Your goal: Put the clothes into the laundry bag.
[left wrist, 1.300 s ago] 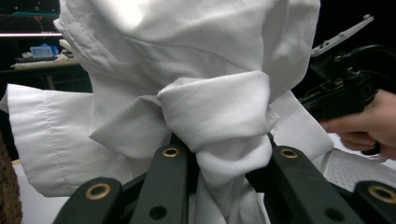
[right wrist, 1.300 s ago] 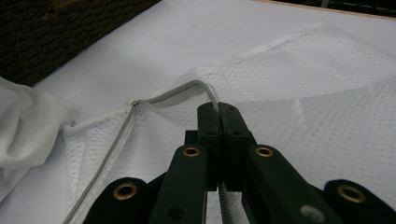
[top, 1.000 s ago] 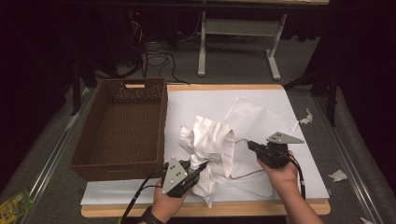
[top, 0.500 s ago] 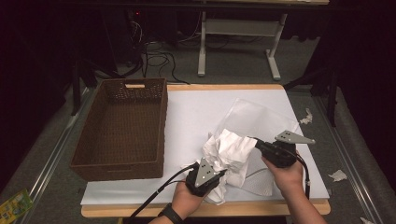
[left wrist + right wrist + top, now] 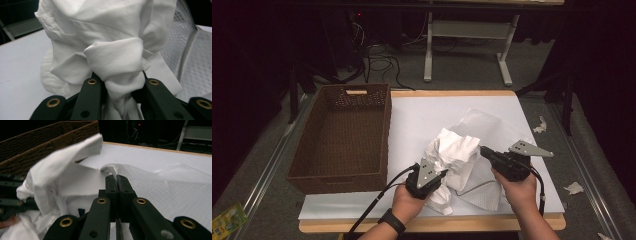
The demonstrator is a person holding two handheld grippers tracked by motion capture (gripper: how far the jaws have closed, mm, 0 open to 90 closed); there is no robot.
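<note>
The left gripper (image 5: 439,176) clamps a bunched fold of crumpled white cloth (image 5: 112,50) at the table's (image 5: 422,117) near edge; the right gripper (image 5: 484,151), held level, pinches the mesh bag's (image 5: 175,187) zippered rim. A woven brown basket (image 5: 342,135) sits left.
</note>
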